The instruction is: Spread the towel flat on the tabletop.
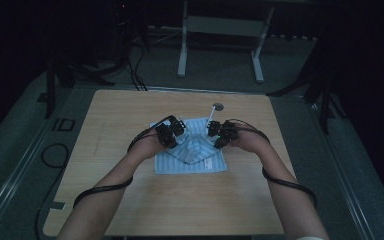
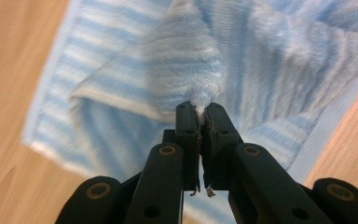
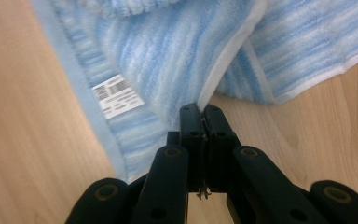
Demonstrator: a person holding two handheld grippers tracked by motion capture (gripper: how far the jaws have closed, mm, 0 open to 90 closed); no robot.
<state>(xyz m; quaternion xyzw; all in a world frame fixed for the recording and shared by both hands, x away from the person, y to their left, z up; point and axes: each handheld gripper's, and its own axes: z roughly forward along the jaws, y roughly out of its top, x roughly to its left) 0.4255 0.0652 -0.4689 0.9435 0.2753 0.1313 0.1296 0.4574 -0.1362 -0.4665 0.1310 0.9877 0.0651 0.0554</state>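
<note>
Both your claws are clamped on the striped blue towel point(image 1: 192, 152): left claw point(image 2: 199, 112), right claw point(image 3: 199, 112). It lies mid-tabletop point(image 1: 130, 200), pale wood; dark room, metal frame point(image 1: 220, 35) beyond.

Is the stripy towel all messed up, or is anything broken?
Nothing looks broken. The blue striped towel is bunched up in the middle because the left gripper and the right gripper each pinch an edge and lift it. Its white label faces up.
</note>
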